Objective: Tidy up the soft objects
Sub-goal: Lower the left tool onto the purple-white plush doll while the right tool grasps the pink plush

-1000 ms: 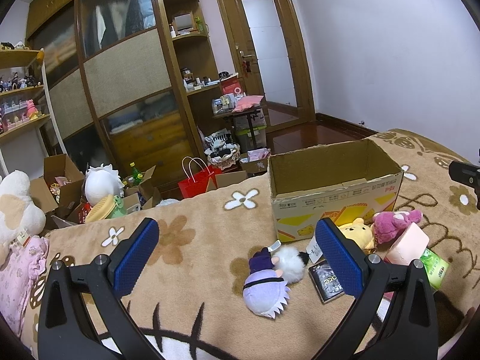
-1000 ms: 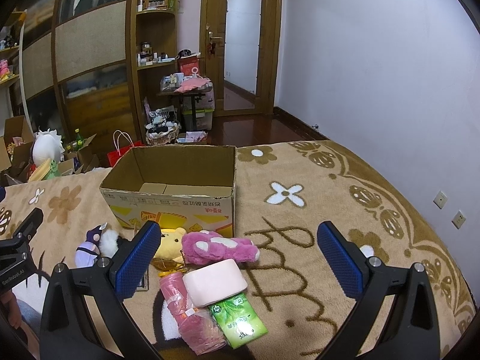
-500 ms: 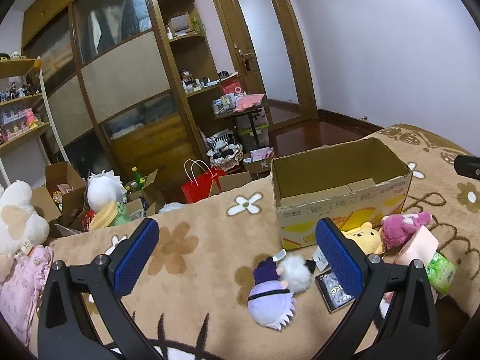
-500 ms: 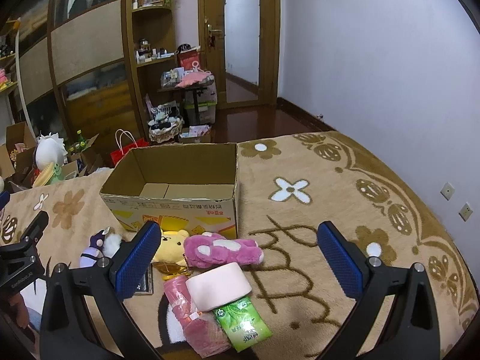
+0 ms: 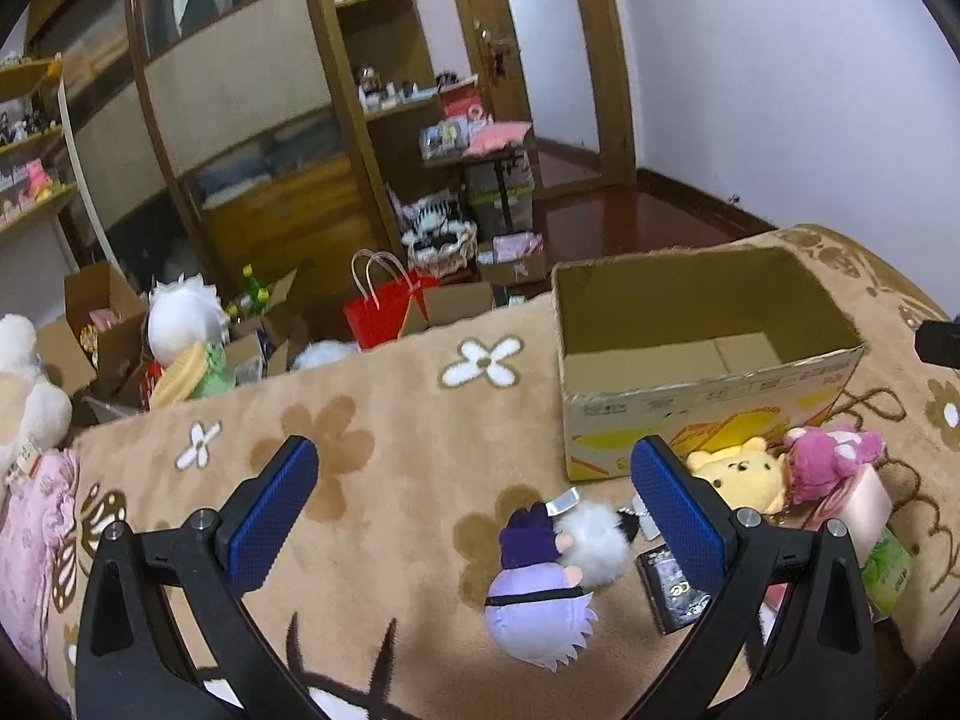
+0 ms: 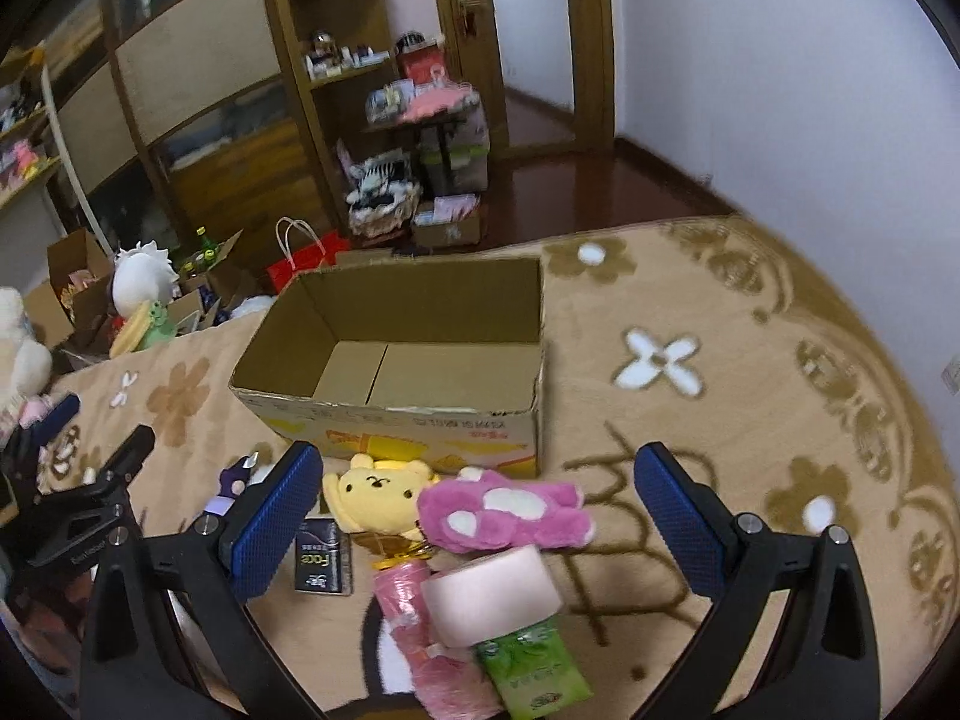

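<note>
An open, empty cardboard box [image 6: 390, 354] [image 5: 708, 360] stands on the tan flowered blanket. In front of it lie a yellow bear plush [image 6: 378, 495] [image 5: 735, 477], a pink plush [image 6: 504, 510] [image 5: 831, 459], a pale pink block [image 6: 489, 594], a pink bag [image 6: 420, 648], a green packet [image 6: 534, 672] and a black packet [image 6: 321, 555]. A purple and white doll [image 5: 546, 570] lies left of them. My left gripper [image 5: 474, 507] is open and empty above the doll. My right gripper [image 6: 477, 516] is open and empty above the plush pile.
The blanket [image 5: 372, 420] ends at a far edge. Beyond it are floor boxes, a red bag [image 5: 384, 315], white plush toys [image 5: 180, 318] and a wooden wardrobe. A pink cloth [image 5: 30, 540] lies at the left. The other gripper [image 6: 72, 522] shows at the right view's left.
Both grippers have moved forward and tilted down toward the box and the toys, which now look larger and nearer. Both stay open and nothing has been picked up.
</note>
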Action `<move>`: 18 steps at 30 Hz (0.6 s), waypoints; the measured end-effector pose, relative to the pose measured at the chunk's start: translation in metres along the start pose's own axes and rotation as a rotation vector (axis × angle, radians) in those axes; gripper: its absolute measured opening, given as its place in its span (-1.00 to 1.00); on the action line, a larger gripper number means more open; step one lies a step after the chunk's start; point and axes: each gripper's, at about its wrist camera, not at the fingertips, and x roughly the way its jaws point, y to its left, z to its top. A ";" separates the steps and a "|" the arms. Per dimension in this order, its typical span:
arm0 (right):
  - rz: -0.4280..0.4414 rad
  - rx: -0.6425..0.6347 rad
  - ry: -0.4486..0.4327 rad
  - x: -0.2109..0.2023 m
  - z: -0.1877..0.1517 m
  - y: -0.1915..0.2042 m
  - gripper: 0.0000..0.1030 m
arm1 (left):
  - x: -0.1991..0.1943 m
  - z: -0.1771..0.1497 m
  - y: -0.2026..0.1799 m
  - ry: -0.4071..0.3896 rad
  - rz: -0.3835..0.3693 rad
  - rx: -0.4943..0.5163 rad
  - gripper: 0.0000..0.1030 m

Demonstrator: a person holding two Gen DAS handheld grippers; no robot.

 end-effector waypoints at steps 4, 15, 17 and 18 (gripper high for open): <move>0.046 0.057 0.084 0.031 -0.002 -0.016 1.00 | 0.020 -0.002 0.000 0.059 0.009 -0.008 1.00; 0.016 -0.006 0.165 0.080 -0.019 -0.032 1.00 | 0.068 -0.020 -0.009 0.230 -0.023 0.016 1.00; 0.011 -0.020 0.178 0.090 -0.021 -0.033 1.00 | 0.075 -0.024 -0.010 0.261 -0.032 0.016 1.00; 0.010 -0.023 0.179 0.093 -0.023 -0.033 1.00 | 0.077 -0.026 -0.011 0.275 -0.038 0.014 1.00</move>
